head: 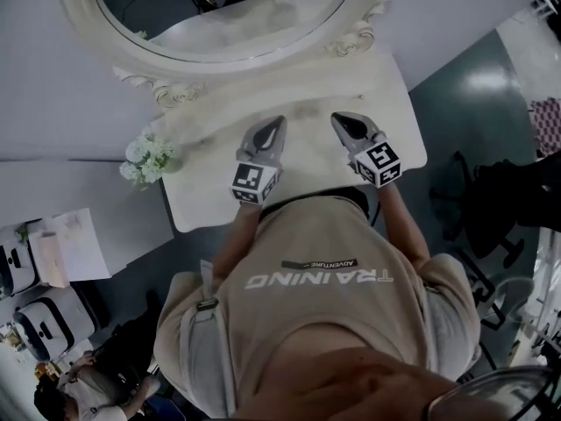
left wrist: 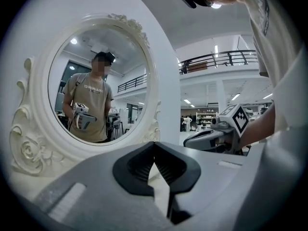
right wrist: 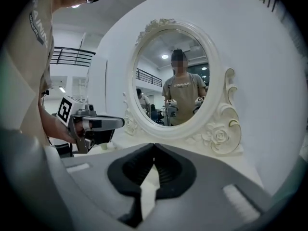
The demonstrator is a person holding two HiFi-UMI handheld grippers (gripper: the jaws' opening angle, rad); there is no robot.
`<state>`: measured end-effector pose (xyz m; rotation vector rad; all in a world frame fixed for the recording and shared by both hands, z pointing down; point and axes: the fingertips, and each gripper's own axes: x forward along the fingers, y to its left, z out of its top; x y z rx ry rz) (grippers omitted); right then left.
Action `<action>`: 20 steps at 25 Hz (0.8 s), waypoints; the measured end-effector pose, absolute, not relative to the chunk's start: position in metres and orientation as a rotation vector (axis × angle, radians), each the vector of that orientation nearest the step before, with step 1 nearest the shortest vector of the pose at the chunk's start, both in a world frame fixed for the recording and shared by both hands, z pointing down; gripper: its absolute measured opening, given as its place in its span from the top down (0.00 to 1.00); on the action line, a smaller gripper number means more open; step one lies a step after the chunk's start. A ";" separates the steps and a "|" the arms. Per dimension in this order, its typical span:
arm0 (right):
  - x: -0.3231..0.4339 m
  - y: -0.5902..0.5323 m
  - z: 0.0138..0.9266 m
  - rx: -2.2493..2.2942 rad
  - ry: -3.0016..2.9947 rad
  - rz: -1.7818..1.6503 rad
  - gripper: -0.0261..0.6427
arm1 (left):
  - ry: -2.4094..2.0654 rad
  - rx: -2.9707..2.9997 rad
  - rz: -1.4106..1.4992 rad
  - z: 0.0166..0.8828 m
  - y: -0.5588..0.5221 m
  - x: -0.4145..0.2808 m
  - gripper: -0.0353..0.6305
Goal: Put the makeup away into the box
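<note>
I see no makeup item and no box in any view. Both grippers hang side by side over the white vanity table [head: 302, 169], pointing at the oval mirror [head: 228, 16]. My left gripper [head: 272, 125] is shut, its black pads meeting at the tips with nothing between them [left wrist: 154, 146]. My right gripper [head: 344, 121] is shut and empty too [right wrist: 154, 146]. Each gripper shows in the other's view: the right one [left wrist: 195, 139] and the left one [right wrist: 115, 123]. The mirror [right wrist: 175, 78] reflects the person with both grippers.
A small bunch of white flowers [head: 149, 158] stands at the table's left end. The mirror's carved white frame [left wrist: 29, 148] rises along the table's back edge. A black office chair [head: 491, 204] is on the right. A desk with papers [head: 70, 244] and another person [head: 88, 388] are on the left.
</note>
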<state>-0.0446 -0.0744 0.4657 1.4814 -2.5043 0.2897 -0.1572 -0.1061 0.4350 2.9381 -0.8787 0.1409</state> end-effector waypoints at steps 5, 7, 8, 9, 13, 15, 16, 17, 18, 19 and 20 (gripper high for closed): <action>-0.044 -0.076 0.457 1.488 -2.475 0.238 0.96 | -0.887 2.920 0.124 0.443 -0.112 -0.169 0.94; -0.045 -0.075 0.455 1.483 -2.469 0.230 0.96 | -0.888 2.916 0.123 0.444 -0.114 -0.171 0.94; -0.046 -0.073 0.454 1.478 -2.465 0.230 0.96 | -0.886 2.914 0.123 0.445 -0.115 -0.171 0.94; -0.046 -0.071 0.454 1.472 -2.462 0.230 0.96 | -0.883 2.912 0.122 0.446 -0.115 -0.170 0.94; -0.044 -0.067 0.457 1.474 -2.455 0.236 0.96 | -0.878 2.909 0.081 0.441 -0.118 -0.160 0.94; -0.044 -0.064 0.461 1.488 -2.453 0.258 0.96 | -0.875 2.915 0.049 0.433 -0.116 -0.156 0.94; -0.045 -0.061 0.462 1.494 -2.455 0.268 0.96 | -0.868 2.922 0.041 0.430 -0.113 -0.155 0.94; -0.046 -0.059 0.463 1.497 -2.457 0.274 0.96 | -0.858 2.930 0.041 0.428 -0.109 -0.154 0.94; -0.048 -0.057 0.463 1.498 -2.458 0.275 0.96 | -0.849 2.938 0.048 0.428 -0.105 -0.154 0.94; -0.049 -0.055 0.463 1.499 -2.458 0.272 0.96 | -0.843 2.943 0.057 0.429 -0.102 -0.156 0.94; -0.051 -0.055 0.464 1.501 -2.455 0.268 0.96 | -0.840 2.944 0.063 0.430 -0.100 -0.158 0.94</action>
